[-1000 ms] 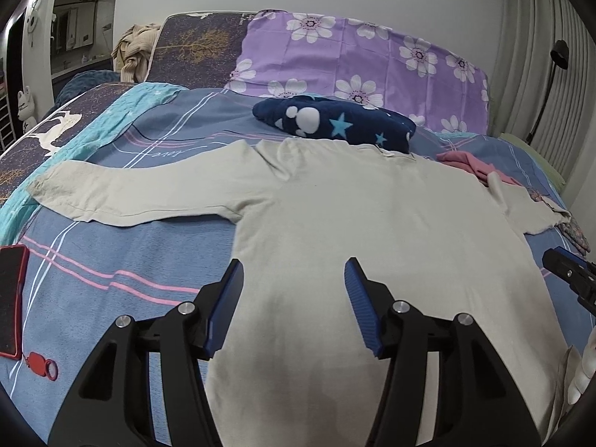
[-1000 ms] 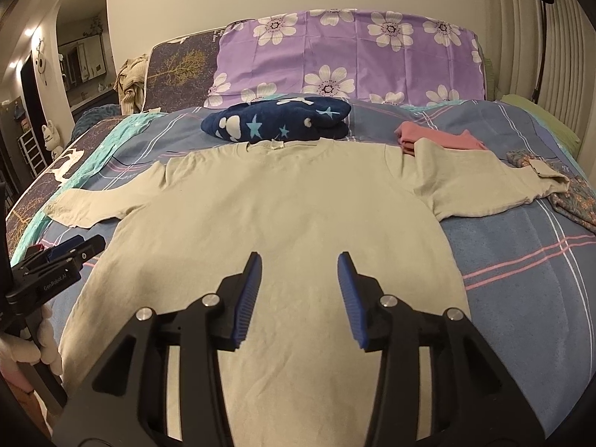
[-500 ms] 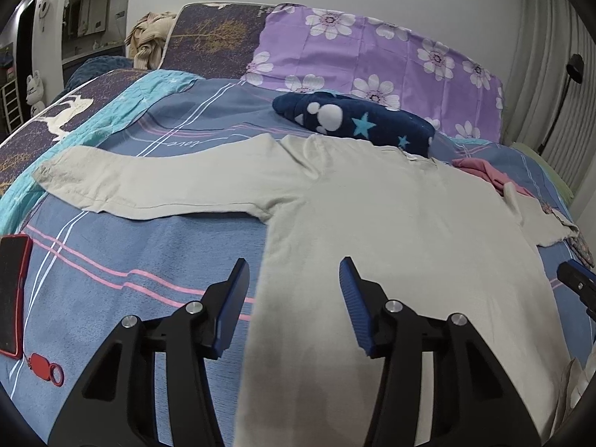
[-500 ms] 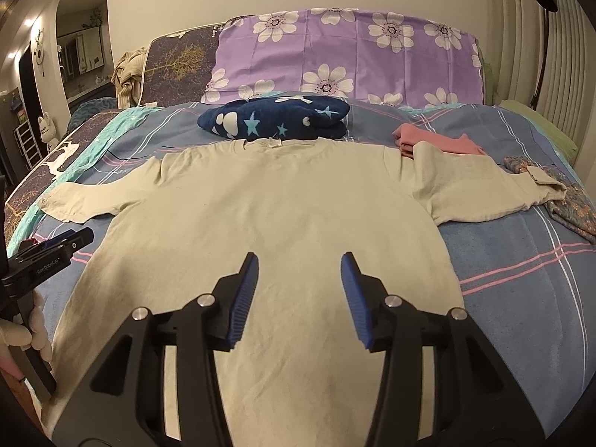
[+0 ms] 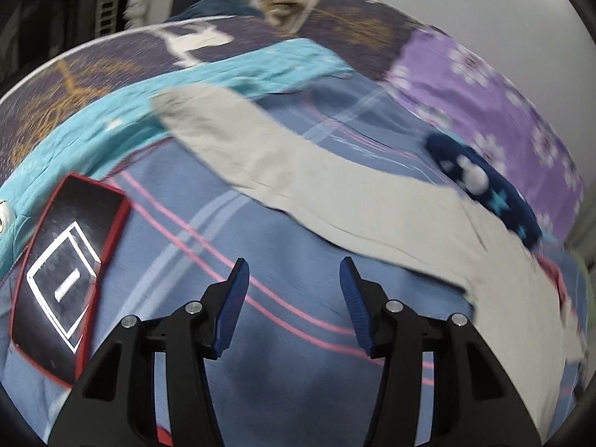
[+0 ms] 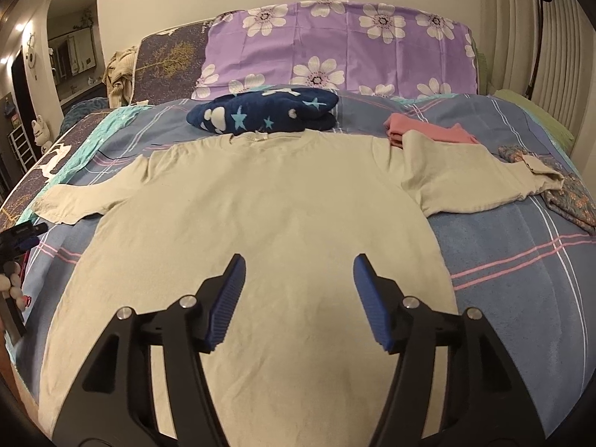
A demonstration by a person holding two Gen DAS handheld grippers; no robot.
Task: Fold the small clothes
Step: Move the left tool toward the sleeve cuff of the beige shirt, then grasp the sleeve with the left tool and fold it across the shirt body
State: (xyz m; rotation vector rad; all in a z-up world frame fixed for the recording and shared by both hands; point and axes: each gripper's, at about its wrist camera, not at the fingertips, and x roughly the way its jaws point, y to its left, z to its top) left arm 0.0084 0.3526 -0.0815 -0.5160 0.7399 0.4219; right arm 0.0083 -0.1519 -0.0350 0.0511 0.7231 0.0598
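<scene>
A beige long-sleeved shirt lies flat on the bed, collar toward the pillows, sleeves spread to both sides. My right gripper is open and empty above the shirt's lower middle. My left gripper is open and empty above the blue striped sheet, short of the shirt's left sleeve. The left gripper also shows in the right wrist view at the left edge. The left wrist view is blurred and tilted.
A red-cased phone lies on the sheet left of the left gripper. A folded navy star-print garment sits behind the collar, a pink garment and a patterned cloth lie to the right. Purple flowered pillows stand at the back.
My left gripper has swung left, off the shirt's body and toward the left sleeve and phone. My right gripper has opened a little wider and stayed over the shirt.
</scene>
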